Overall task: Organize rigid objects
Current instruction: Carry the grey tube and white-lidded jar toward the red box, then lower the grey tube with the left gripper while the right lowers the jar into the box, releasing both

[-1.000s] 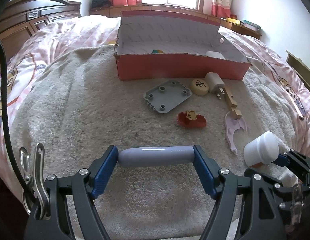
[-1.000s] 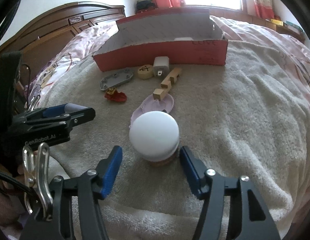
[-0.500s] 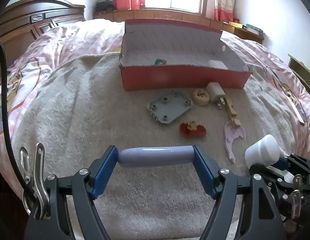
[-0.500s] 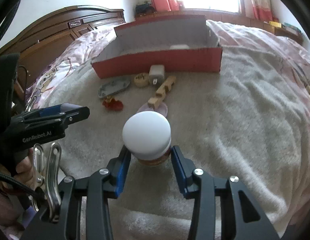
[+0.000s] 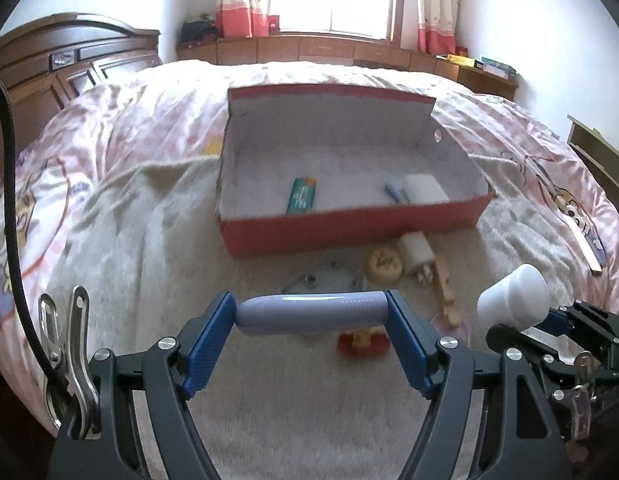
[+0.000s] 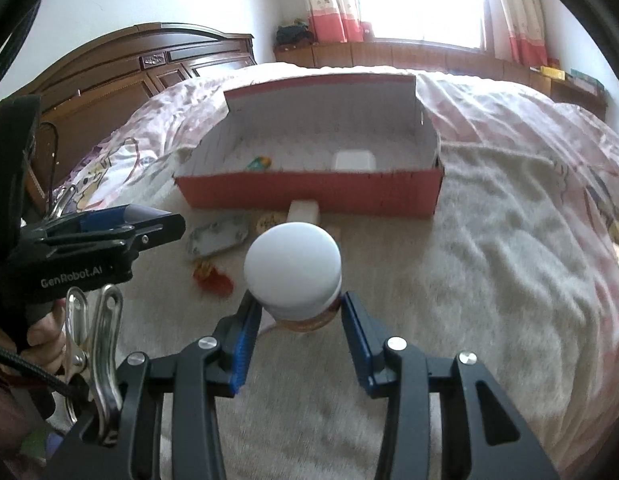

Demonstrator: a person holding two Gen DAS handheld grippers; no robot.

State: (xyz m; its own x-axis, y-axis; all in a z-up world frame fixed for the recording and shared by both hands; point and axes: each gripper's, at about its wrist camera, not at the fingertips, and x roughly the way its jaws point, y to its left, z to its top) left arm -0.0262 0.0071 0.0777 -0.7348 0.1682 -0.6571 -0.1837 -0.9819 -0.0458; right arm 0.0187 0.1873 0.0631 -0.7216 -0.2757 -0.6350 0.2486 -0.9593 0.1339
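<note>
On the left I am holding my left gripper (image 5: 311, 316) clamped end to end on a pale lilac tube (image 5: 309, 314), which is lying crosswise between the blue pads, lifted clear of the beige blanket (image 5: 149, 280). Past it, the red cardboard box (image 5: 349, 232) is sitting open on the blanket, with a green packet (image 5: 302, 196) lying near the middle of its floor and a white block (image 5: 423, 189) resting toward its right end, a small blue thing just beside that block. In front of the box, a grey plate (image 6: 219, 236), a round tan disc (image 5: 385, 266), a white plug (image 5: 417, 254) and a wooden piece (image 5: 443, 286) are lying close together on the blanket, and a small red toy (image 5: 361, 344) is sitting nearer to me. Further right, I am gripping a white-capped jar (image 6: 293, 270) in my right gripper (image 6: 299, 316); the pads are pressing on its body just under the cap, and the jar is hanging tilted above the blanket, well short of the box.
</note>
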